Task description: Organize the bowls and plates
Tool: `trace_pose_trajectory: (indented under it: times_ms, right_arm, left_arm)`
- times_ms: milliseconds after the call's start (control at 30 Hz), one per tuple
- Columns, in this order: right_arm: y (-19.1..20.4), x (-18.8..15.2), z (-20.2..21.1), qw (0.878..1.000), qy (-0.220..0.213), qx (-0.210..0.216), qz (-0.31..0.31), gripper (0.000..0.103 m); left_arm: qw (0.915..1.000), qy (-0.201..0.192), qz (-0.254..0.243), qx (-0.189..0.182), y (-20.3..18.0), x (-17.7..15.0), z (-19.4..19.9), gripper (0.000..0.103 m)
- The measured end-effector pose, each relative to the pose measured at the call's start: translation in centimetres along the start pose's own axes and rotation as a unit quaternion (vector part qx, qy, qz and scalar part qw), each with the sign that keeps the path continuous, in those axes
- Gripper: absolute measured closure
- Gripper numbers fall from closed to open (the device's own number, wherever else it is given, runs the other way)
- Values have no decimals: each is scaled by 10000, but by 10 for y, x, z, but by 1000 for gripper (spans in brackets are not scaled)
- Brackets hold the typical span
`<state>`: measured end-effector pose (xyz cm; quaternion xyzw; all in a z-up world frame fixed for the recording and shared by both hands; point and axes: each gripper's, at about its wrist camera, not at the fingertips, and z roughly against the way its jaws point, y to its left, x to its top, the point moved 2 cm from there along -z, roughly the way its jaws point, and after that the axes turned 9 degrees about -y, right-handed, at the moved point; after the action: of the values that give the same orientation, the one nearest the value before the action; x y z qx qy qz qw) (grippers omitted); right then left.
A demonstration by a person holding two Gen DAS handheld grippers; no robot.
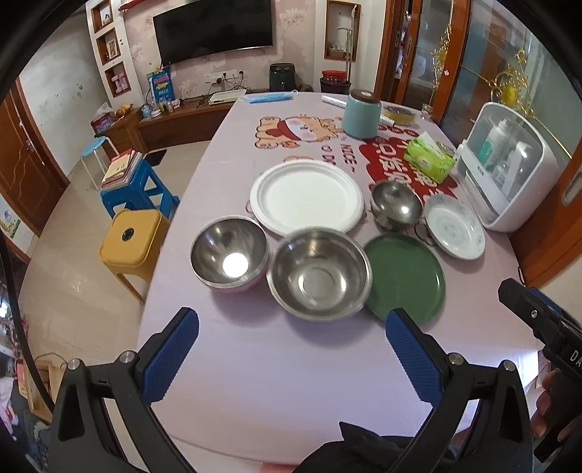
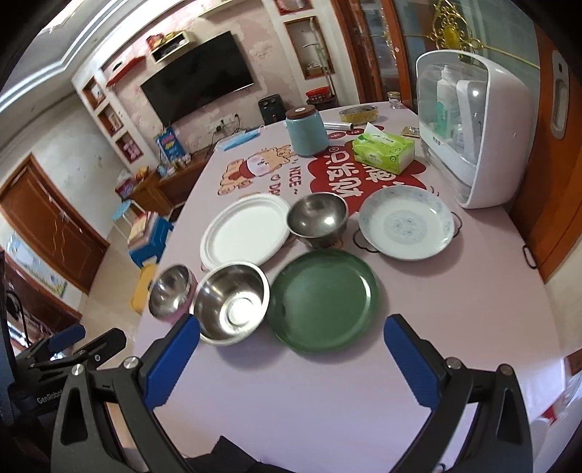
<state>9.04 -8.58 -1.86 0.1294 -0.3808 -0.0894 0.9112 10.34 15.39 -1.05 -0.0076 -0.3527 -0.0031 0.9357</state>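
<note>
1. Six pieces of tableware stand grouped at mid-frame on the pink tablecloth (image 1: 291,382): three steel bowls, three plates.
2. Large steel bowl (image 1: 319,273), centre of the left wrist view, upright; its rim overlaps the edge of the green plate (image 1: 409,278) to its right.
3. Pink-sided steel bowl (image 1: 230,253), left of the large bowl, just beside it, upright.
4. Small steel bowl (image 1: 395,205), further back and right, standing between the white plate (image 1: 306,197) and the patterned plate (image 1: 454,226).
5. White plate, largest of the three, behind the two nearer bowls, lying flat.
6. Patterned plate, white with faint blue markings, at right, near the white countertop cabinet (image 1: 509,167).
7. Left gripper (image 1: 293,349), lower frame of its own view, blue pads spread wide, empty, hovering over bare cloth in front of the large bowl.
8. Right gripper (image 2: 291,351), lower frame of its own view, pads likewise spread wide, empty, aimed at the green plate; the left pad overlaps the large bowl's rim in the picture.
9. Background items, upper part of the table: teal canister (image 1: 361,114) with brown lid, green tissue pack (image 1: 431,158), blue face mask (image 1: 271,97).
10. Off the table, left of frame: yellow stool (image 1: 131,240), blue stool (image 1: 145,189) with books, wall television (image 1: 214,31).
</note>
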Motion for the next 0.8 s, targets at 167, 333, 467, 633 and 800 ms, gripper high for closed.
trace_pose_trajectory:
  times_ms: [167, 333, 467, 633, 800]
  right_arm:
    - [18, 7, -15, 9997, -133, -87, -162, 1]
    - [28, 14, -31, 9986, -168, -68, -488, 1]
    - [34, 16, -46, 9965, -115, -70, -828, 1]
    - [36, 22, -69, 9940, -77, -249, -1058, 1]
    - [37, 29, -91, 9916, -61, -444, -1216, 1]
  left_arm:
    - [9997, -31, -28, -237, 28, 29, -9, 1]
    - [9989, 40, -209, -414, 56, 61, -30, 1]
    - [9977, 156, -262, -612, 77, 85, -52, 1]
    - [9971, 98, -463, -598, 103, 118, -79, 1]
    - [9961, 258, -538, -655, 121, 146, -114, 1]
